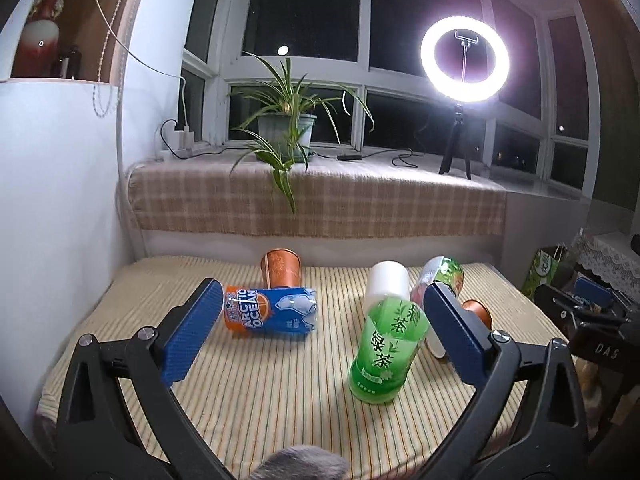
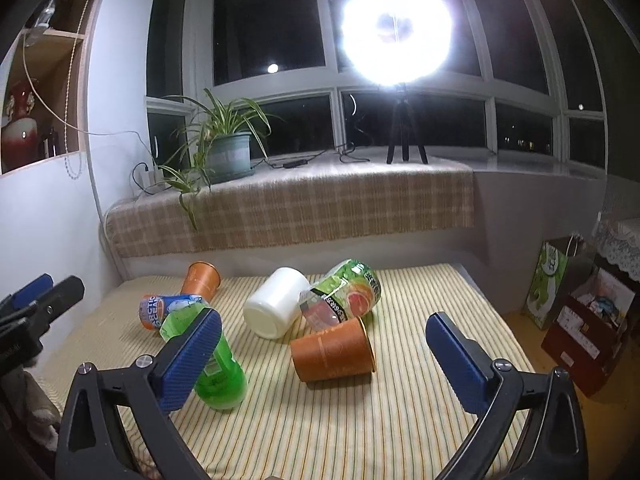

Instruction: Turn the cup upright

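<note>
Several cups lie on a striped cloth (image 1: 260,392). In the left wrist view a blue "Arctic Ocean" cup (image 1: 272,312) rests on its side. A copper cup (image 1: 282,268) lies behind it. A green tea cup (image 1: 386,352) stands on its base with its cut rim up. My left gripper (image 1: 324,336) is open, above the cloth between these two. In the right wrist view my right gripper (image 2: 326,360) is open. A second copper cup (image 2: 332,354) lies on its side just ahead of it. A white cup (image 2: 276,304) and a green-pink cup (image 2: 344,294) lie further back.
Behind the table a plaid-covered sill (image 1: 320,200) holds a potted plant (image 1: 286,128) and a ring light on a tripod (image 1: 464,68). A wall (image 1: 60,200) runs along the left. Paper bags and boxes (image 2: 576,300) stand on the floor to the right.
</note>
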### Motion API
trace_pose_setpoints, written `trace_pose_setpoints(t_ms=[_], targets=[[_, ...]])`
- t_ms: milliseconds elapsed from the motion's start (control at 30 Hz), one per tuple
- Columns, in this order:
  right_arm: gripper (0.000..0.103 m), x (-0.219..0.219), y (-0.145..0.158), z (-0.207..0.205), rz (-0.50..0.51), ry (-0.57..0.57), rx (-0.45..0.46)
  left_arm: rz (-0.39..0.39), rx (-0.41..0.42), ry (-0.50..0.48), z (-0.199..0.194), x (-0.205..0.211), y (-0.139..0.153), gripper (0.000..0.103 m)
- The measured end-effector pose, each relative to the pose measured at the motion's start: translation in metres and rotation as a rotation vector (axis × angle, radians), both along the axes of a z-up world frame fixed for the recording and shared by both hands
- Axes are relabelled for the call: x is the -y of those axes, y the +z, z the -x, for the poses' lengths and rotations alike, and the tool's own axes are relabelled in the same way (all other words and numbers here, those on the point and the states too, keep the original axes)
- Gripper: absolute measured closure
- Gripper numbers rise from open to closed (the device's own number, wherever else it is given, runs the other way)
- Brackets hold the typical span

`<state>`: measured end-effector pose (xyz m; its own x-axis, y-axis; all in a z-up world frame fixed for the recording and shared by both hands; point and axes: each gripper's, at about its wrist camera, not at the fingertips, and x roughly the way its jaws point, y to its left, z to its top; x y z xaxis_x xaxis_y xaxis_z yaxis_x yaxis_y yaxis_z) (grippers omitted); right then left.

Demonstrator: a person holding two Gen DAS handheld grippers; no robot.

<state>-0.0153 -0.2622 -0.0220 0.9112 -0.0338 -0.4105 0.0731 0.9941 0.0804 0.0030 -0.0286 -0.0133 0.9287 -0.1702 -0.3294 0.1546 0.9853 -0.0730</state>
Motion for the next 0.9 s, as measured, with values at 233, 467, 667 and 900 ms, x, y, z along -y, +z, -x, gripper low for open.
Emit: trace_pose_setpoints(t_ms=[233, 467, 667, 900], targets=[[0.0, -0.0006, -0.0001, 0.0016, -0.001, -0.004, 0.009, -0.01, 0.001, 0.017, 0.0021, 0.0001, 0.0006, 0.0], [0.0, 0.0011, -0.0019, 0.0012, -0.009, -0.014, 0.001, -0.005, -0.001, 0.027, 0.0024, -0.0012, -0.0014, 0.0], [0.0, 0.0022, -0.003, -0.0004, -0.016, -0.017, -0.005, -0.007, -0.001, 0.029, 0.0025, -0.0021, -0.0016, 0.0], [0.0, 0.0029, -0.0048, -0.0007, -0.02, -0.018, -0.015, -0.004, 0.0, 0.035, 0.003, -0.0038, -0.002, 0.0]])
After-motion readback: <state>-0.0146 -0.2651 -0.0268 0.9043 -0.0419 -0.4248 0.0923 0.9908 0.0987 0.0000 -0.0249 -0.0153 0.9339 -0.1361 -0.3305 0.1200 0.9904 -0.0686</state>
